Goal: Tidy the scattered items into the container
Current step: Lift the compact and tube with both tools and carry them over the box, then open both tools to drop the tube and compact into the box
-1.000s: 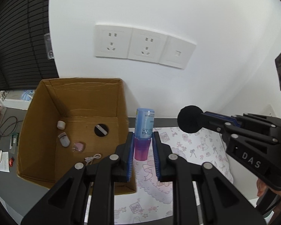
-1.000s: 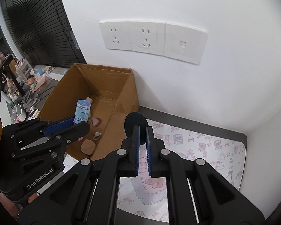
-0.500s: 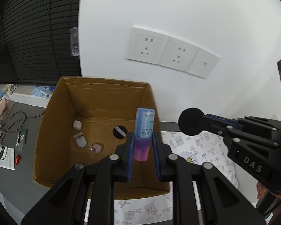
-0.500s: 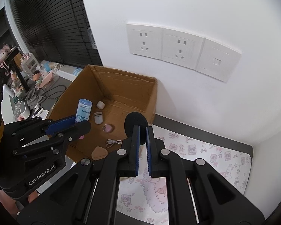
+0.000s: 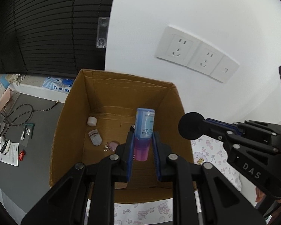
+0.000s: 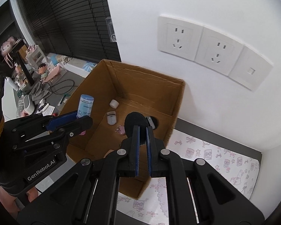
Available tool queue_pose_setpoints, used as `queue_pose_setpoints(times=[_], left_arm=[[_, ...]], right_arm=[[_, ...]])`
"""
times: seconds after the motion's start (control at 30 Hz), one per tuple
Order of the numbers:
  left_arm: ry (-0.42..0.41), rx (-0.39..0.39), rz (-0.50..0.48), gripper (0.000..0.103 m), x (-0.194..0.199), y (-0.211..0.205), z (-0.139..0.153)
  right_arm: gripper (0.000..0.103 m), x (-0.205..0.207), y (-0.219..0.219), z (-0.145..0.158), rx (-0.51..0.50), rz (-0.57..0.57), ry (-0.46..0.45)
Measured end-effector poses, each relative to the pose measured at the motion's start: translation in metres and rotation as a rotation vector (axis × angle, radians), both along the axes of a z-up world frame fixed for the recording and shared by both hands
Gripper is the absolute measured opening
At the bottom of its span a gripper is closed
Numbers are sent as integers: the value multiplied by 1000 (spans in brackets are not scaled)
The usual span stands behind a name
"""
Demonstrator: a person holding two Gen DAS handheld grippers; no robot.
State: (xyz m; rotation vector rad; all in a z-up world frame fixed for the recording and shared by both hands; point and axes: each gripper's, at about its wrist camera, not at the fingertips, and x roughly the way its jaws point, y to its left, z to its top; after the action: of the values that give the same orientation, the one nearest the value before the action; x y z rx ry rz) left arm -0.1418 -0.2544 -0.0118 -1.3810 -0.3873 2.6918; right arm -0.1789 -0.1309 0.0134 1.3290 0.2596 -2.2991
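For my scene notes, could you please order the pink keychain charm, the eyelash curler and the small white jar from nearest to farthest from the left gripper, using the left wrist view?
From the left gripper, which is shut on the blue bottle:
1. Pink keychain charm, on the box floor just to its left.
2. Eyelash curler, further left.
3. Small white jar, near the box's back wall.

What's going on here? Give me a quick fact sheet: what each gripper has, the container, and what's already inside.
left gripper: shut on blue and pink bottle, held above the box
right gripper: shut on round black puff
container: open brown cardboard box against the white wall
inside: small white cap, white eyelash curler, pink charm
under box: patterned white mat
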Motion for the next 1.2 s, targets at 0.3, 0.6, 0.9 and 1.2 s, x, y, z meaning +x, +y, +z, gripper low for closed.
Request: queue_pose_setpoints(times=[0.3, 0.6, 0.9, 1.2], left_arm=[[-28, 17, 7, 19, -2, -25, -16], [-80, 24, 13, 19, -9, -42, -41], [-133, 32, 12, 19, -16, -44, -68], [-176, 29, 14, 19, -23, -43, -84]], right_arm=[[7, -4, -25, -15, 23, 4, -26], [7, -8, -42, -39, 47, 11, -71], [7, -14, -50, -65, 79, 7, -118], [7, -15, -52, -86, 90, 11, -157]])
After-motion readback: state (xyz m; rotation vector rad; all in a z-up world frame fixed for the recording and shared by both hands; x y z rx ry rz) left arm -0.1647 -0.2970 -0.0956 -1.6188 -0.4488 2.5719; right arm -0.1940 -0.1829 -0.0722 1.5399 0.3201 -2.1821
